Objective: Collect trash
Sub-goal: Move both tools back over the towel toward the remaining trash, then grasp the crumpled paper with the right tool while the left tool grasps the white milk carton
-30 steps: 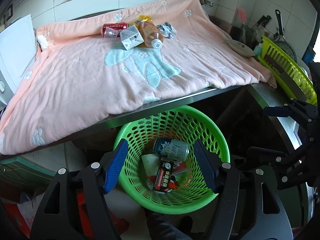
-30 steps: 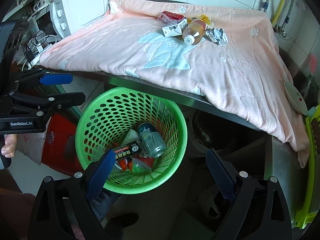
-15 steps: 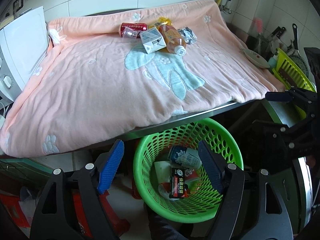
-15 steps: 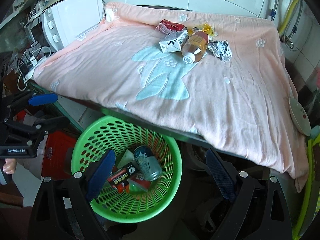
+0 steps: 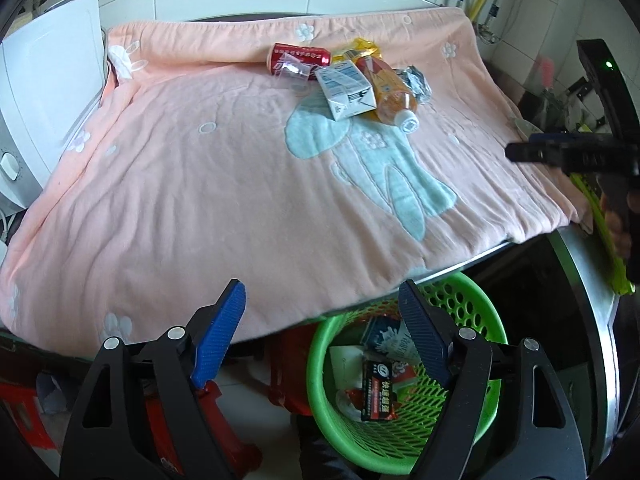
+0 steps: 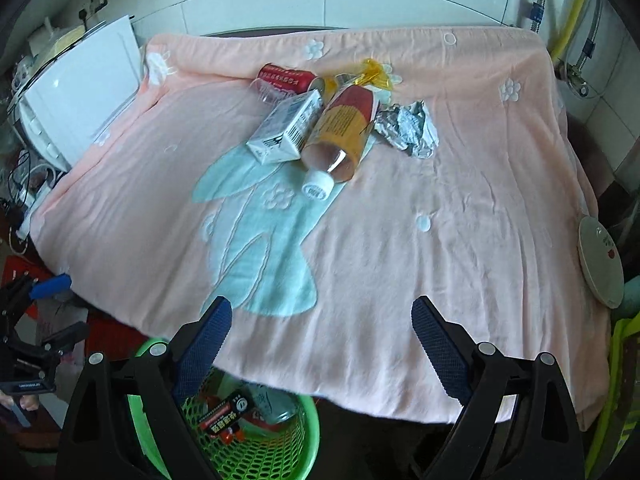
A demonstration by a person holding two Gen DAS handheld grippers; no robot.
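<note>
The left gripper (image 5: 320, 332) is opening and the right gripper (image 6: 320, 344) spread wide, both empty. Red can (image 6: 286, 77), carton (image 6: 286, 128), bottle (image 6: 340, 132) and, apparently, crumpled foil (image 6: 406, 128) lie clustered on the pink blanket (image 6: 400, 240); the green basket (image 5: 480, 316) sits below.

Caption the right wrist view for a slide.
Open right gripper above pink blanket; bottle, carton, can, foil await collection.

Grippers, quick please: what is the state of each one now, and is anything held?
Left gripper: fingers opening, nothing between them.
Right gripper: open, empty, above the pink blanket.
</note>
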